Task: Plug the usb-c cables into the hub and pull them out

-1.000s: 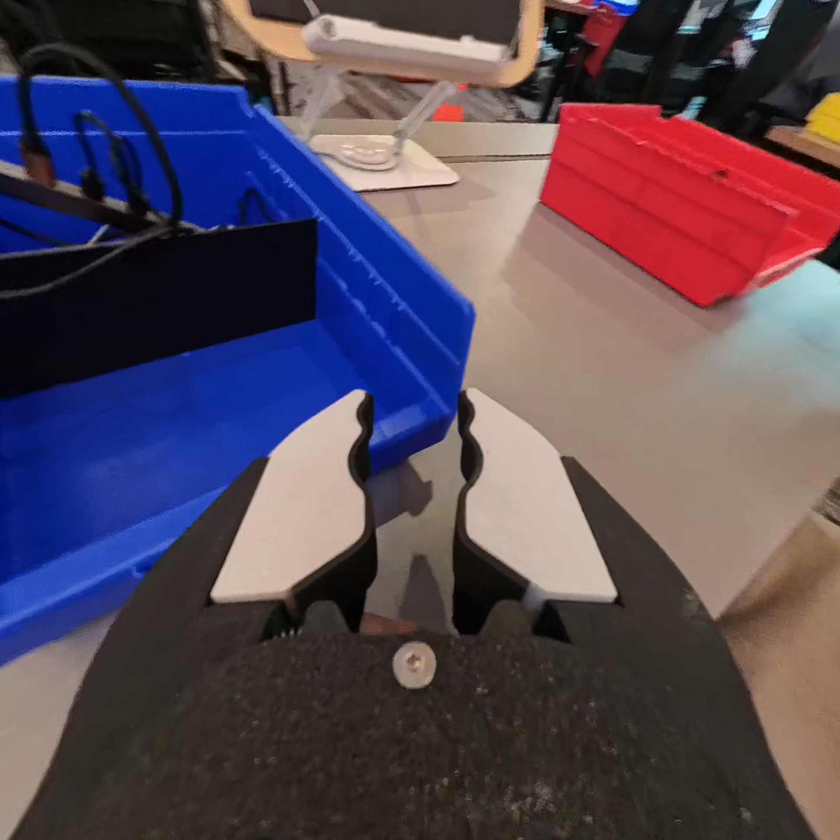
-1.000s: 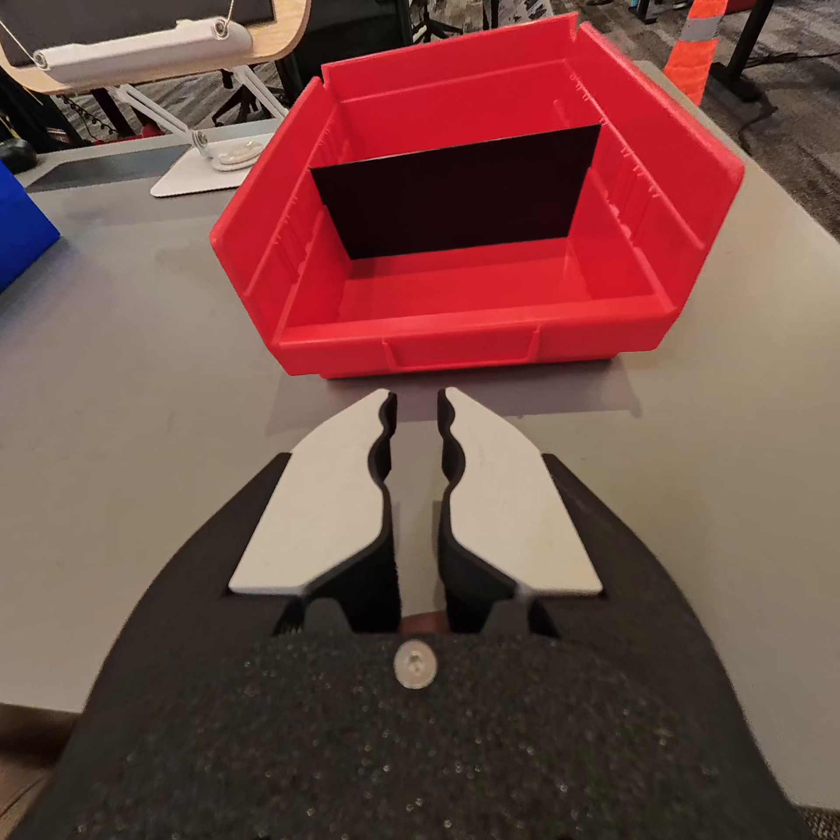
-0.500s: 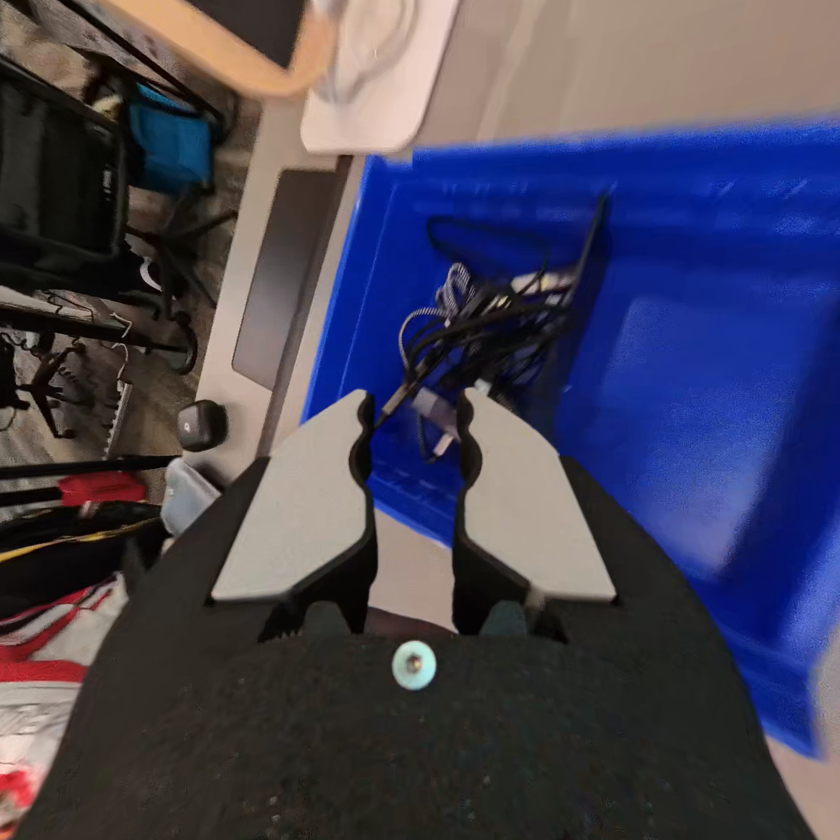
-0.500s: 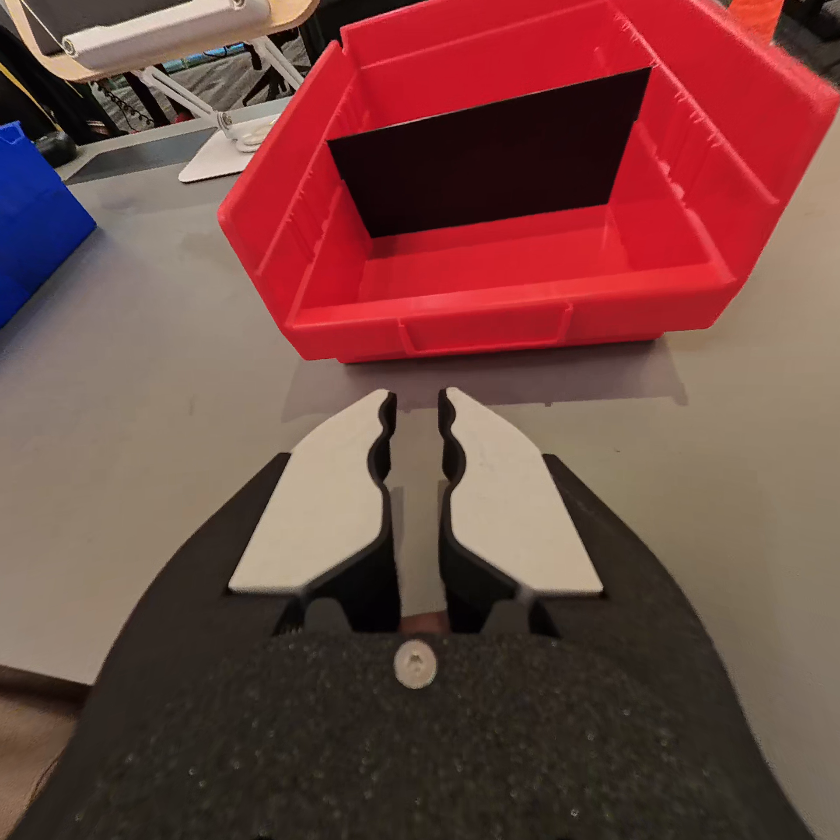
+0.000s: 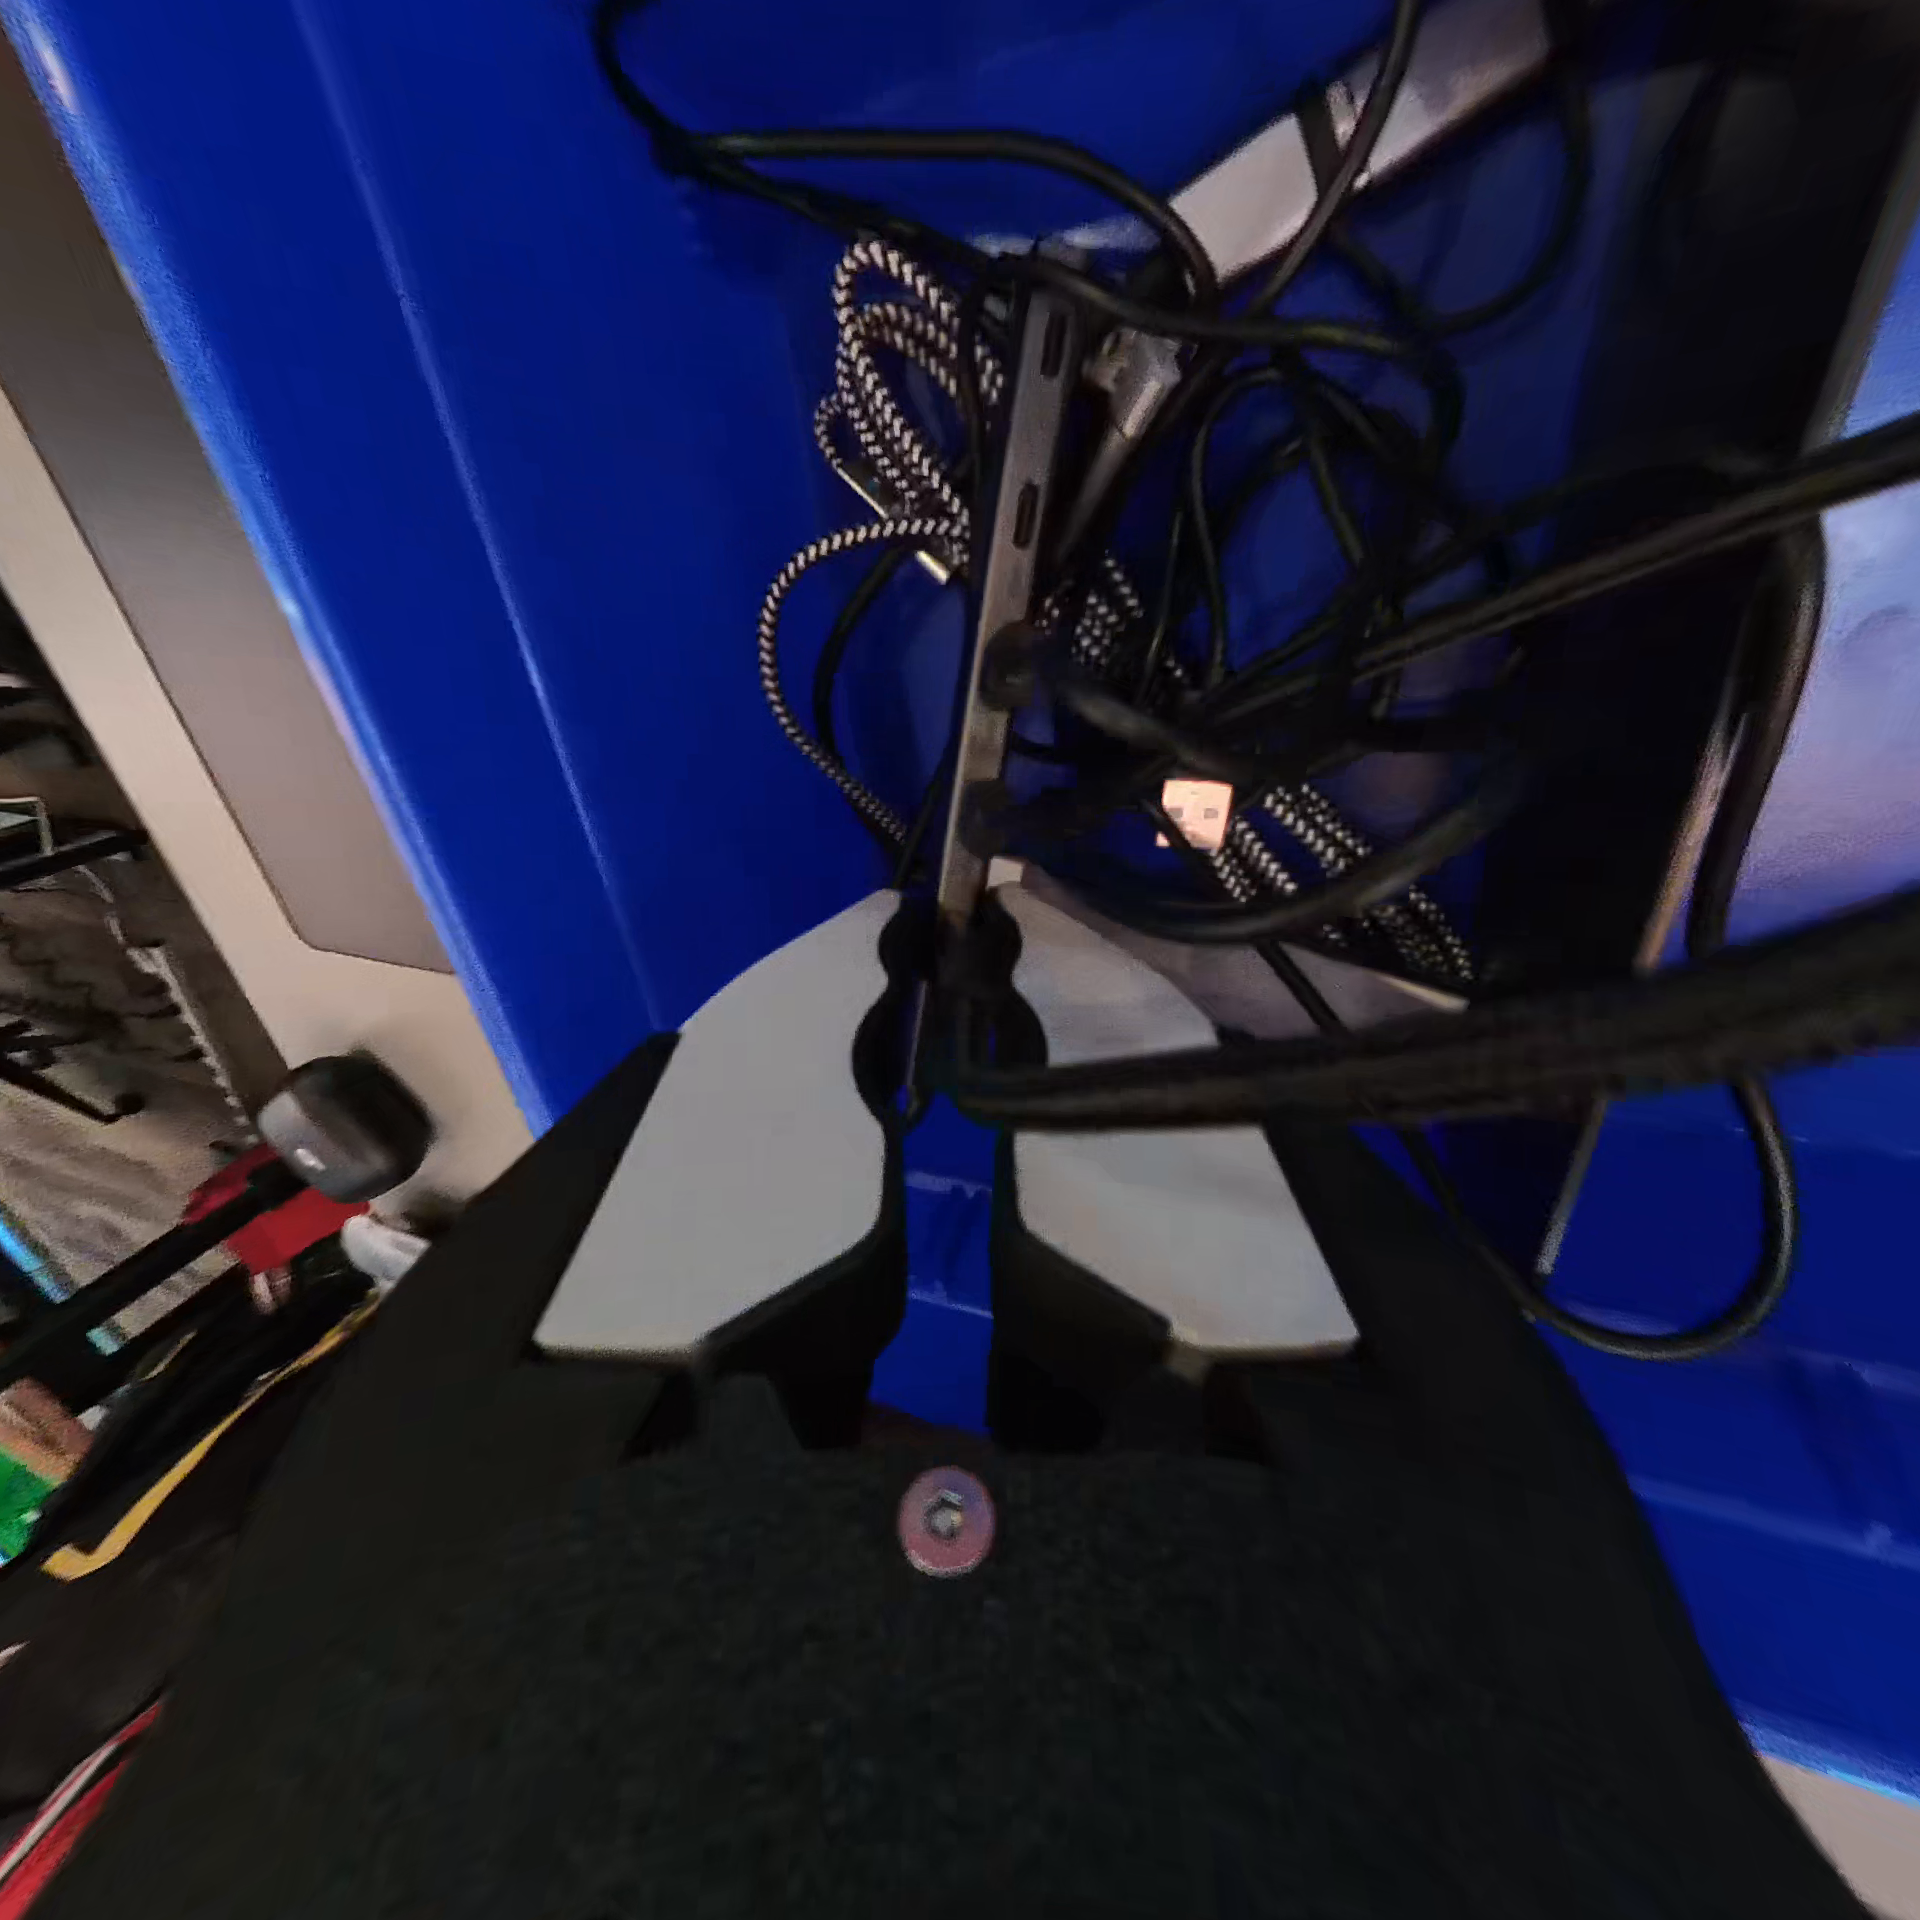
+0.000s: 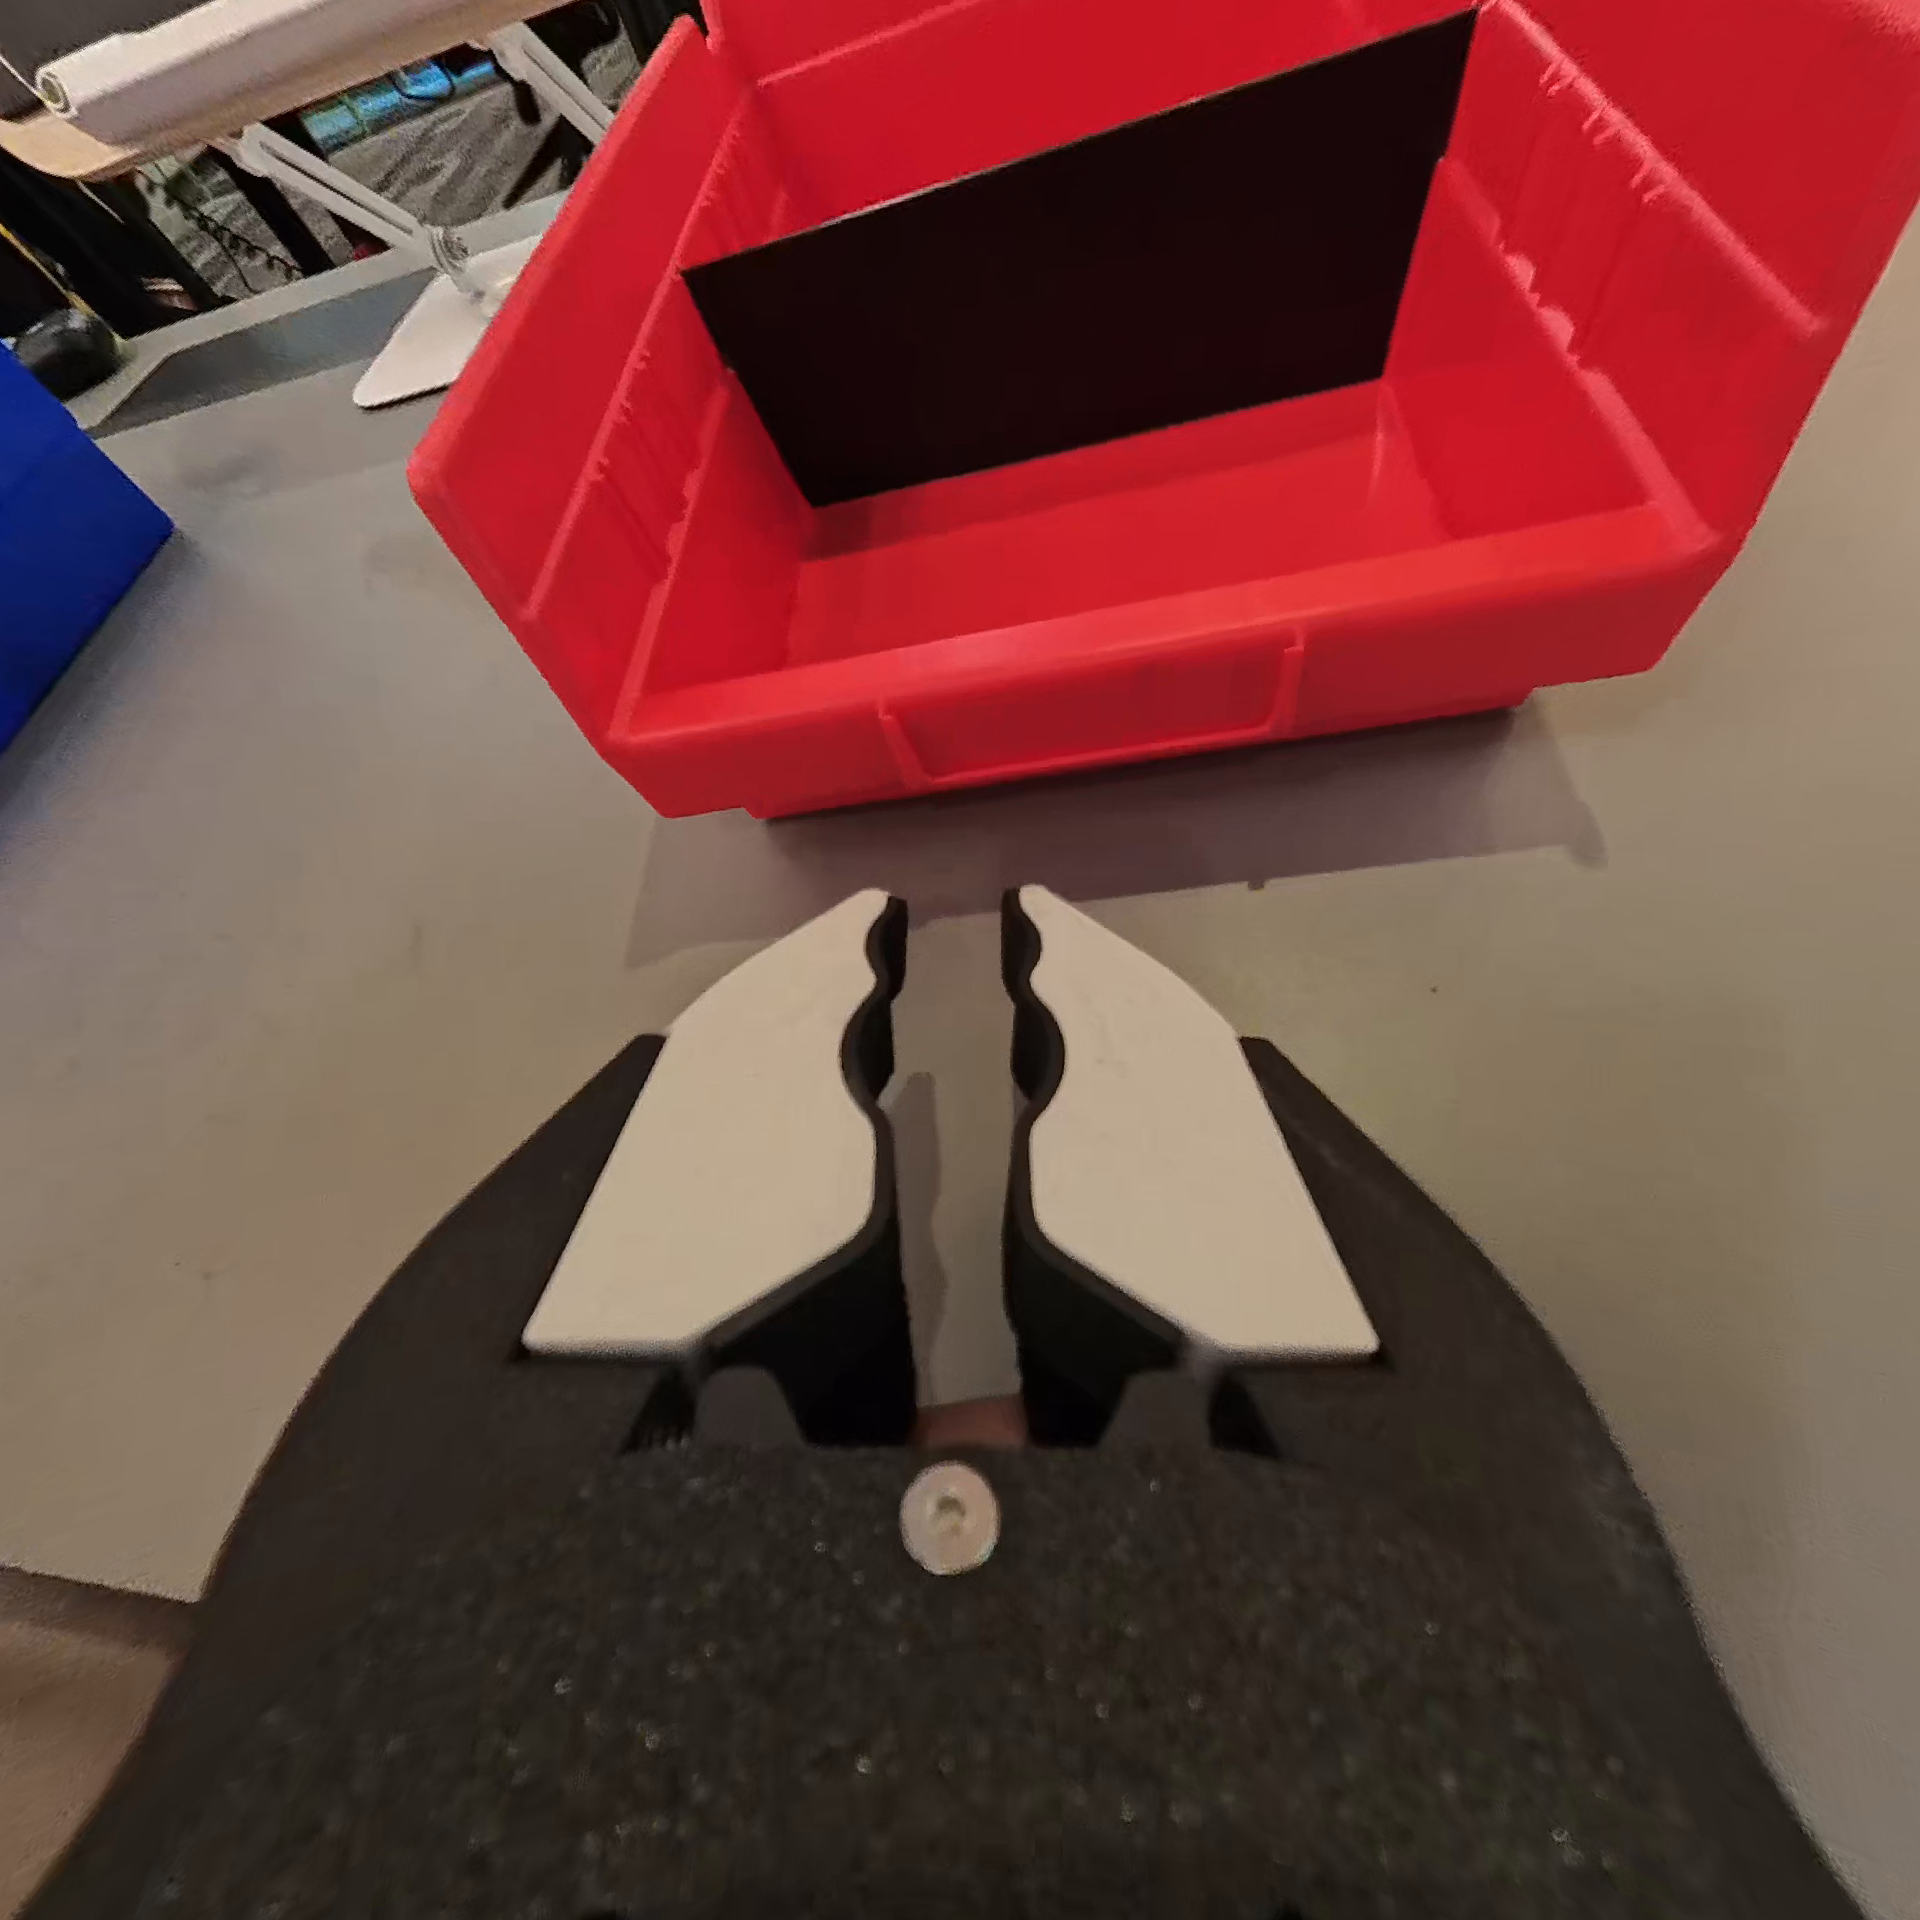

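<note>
Fingers (image 5: 727,1122) of the L gripper (image 5: 948,940) are pinched on the near end of the hub (image 5: 1023,499), a thin grey strip seen edge-on that runs up toward 12 o'clock from the tips. Hub sits inside the blue bin (image 5: 582,436), in a tangle of cables (image 5: 1299,675): braided black/white ones at 11 and 2, plain black ones looping at 1–3. Some connectors look seated along the hub's edge; can't tell how many, pic is blurry. A copper-coloured plug (image 5: 1197,812) lies just right of the hub. Thick black cord (image 5: 1455,1060) crosses at 3 o'clock, over the R finger. Bin divider (image 5: 1621,727), black, at 2–3. Grey table (image 5: 177,582) edge at 9–10, a small dark object (image 5: 343,1138) at 8.

R view: fingers (image 6: 1143,1143) of the R gripper (image 6: 951,914) are apart w/ a narrow gap, nothing between them, above the grey table (image 6: 312,935). Red bin (image 6: 1091,717) near, at 12, its black divider (image 6: 1070,312) upright across the middle; the near section shows nothing in it. Blue bin corner (image 6: 62,561) at 9–10. White stand base (image 6: 436,348) at 11, beyond the red bin.
</note>
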Available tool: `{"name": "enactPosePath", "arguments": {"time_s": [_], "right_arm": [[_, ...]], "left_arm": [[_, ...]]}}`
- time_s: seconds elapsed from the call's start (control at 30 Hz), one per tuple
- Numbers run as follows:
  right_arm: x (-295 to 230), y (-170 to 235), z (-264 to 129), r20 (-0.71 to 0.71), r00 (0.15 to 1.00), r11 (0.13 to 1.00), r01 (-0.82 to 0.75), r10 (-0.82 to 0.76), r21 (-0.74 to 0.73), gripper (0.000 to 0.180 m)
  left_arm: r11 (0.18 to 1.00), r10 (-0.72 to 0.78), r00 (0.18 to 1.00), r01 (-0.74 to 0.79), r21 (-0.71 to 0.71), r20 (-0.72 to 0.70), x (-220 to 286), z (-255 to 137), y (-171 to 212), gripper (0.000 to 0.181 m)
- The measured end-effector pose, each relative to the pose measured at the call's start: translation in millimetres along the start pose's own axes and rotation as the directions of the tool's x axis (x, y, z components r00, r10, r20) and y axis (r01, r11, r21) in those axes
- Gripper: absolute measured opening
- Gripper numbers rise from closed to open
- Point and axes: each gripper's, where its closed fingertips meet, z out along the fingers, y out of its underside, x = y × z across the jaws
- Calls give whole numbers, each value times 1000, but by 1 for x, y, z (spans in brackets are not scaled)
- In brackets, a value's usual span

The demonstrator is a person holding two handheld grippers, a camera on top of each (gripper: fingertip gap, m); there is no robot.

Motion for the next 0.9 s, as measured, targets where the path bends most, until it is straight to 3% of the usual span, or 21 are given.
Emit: {"name": "enactPosePath", "arguments": {"time_s": [0.1, 0.23, 0.4, 0.6, 0.9], "right_arm": [[-2, 1, 1, 7, 1000, 1000, 1, -1, -4, 17], [-9, 1, 1, 37, 999, 1000, 2, -2, -5, 17], [-14, -1, -2, 64, 998, 1000, 3, -3, 2, 17], [-18, -6, -8, 90, 996, 999, -18, 16, 27, 16], [-37, -6, -3, 114, 992, 999, 48, -51, 25, 16]], "left_arm": [[999, -47, 995, 48, -15, 87, -13, -10, 7, 10], [992, -125, 970, 123, 23, 209, -37, -64, 14, 10], [989, -150, 907, 138, 58, 393, -71, -166, 6, 10], [989, -137, 767, 145, 39, 627, -115, -292, -10, 9], [989, -147, 521, 86, 120, 841, -159, -479, -93, 9]]}}
